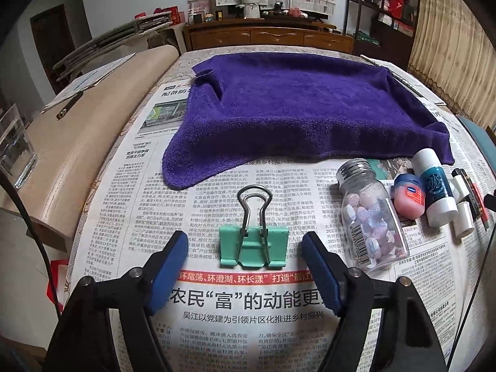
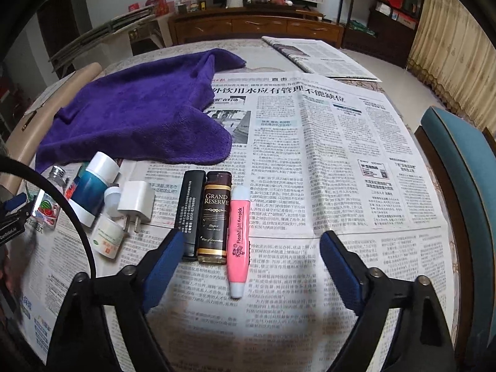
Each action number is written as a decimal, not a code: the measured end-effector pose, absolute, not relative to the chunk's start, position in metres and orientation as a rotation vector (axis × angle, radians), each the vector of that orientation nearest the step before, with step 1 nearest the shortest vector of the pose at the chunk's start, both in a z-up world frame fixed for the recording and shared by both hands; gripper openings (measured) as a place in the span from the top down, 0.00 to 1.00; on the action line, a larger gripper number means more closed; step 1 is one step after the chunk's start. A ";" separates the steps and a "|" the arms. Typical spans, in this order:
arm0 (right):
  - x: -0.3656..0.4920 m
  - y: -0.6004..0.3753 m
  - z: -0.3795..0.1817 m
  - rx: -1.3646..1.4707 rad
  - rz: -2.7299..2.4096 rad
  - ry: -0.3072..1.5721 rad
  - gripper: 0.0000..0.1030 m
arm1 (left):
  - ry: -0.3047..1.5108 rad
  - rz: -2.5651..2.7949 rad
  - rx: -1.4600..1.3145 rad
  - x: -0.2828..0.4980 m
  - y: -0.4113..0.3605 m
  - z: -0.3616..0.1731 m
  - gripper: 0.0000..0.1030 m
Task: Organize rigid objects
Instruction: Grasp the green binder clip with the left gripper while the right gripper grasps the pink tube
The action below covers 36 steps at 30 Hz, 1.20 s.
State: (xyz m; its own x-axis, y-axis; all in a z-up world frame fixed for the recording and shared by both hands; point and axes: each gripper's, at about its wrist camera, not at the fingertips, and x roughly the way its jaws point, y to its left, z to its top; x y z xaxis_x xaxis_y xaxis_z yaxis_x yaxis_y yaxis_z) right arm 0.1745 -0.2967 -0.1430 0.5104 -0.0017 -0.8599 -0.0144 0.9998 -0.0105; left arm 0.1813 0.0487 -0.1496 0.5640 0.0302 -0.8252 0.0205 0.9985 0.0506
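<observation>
A green binder clip (image 1: 253, 245) lies on the newspaper between the blue pads of my open left gripper (image 1: 245, 238); they are apart from it. Right of it lie a clear pill bottle (image 1: 370, 217), a small pink jar (image 1: 409, 196) and a teal-and-white tube (image 1: 435, 192). My right gripper (image 2: 251, 239) is open and empty above a row: a black lighter (image 2: 190, 212), a brown Grand Reserve lighter (image 2: 215, 217) and a pink flashlight pen (image 2: 238, 241). A white plug (image 2: 136, 201), a small white jar (image 2: 107, 237) and the tube (image 2: 91, 189) lie to the left.
A purple towel (image 1: 303, 111) lies spread on the far part of the table, also in the right wrist view (image 2: 139, 117). A glass (image 1: 14, 152) stands at the left. A teal chair (image 2: 465, 167) is at the right. A folded newspaper (image 2: 313, 55) lies far back.
</observation>
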 end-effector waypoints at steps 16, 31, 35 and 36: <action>0.190 -0.312 -0.156 -0.051 -0.004 1.026 0.36 | 0.966 -0.048 0.025 0.187 0.048 -0.150 0.47; 0.182 -0.289 -0.161 -0.079 0.064 1.000 0.81 | 0.933 -0.077 0.035 0.184 0.041 -0.150 0.62; 0.181 -0.287 -0.161 -0.081 0.070 0.998 0.85 | 0.923 -0.087 0.023 0.183 0.044 -0.150 0.62; 0.182 -0.287 -0.161 -0.077 0.071 0.999 0.85 | 0.921 -0.087 0.019 0.182 0.044 -0.150 0.62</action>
State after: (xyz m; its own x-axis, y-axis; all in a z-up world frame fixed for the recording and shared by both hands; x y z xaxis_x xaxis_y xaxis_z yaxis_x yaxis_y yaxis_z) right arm 0.1820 -0.2870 -0.1613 0.5395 0.0247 -0.8416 -0.0949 0.9950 -0.0316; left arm 0.1822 0.0441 -0.1499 0.6018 -0.0670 -0.7958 0.0836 0.9963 -0.0206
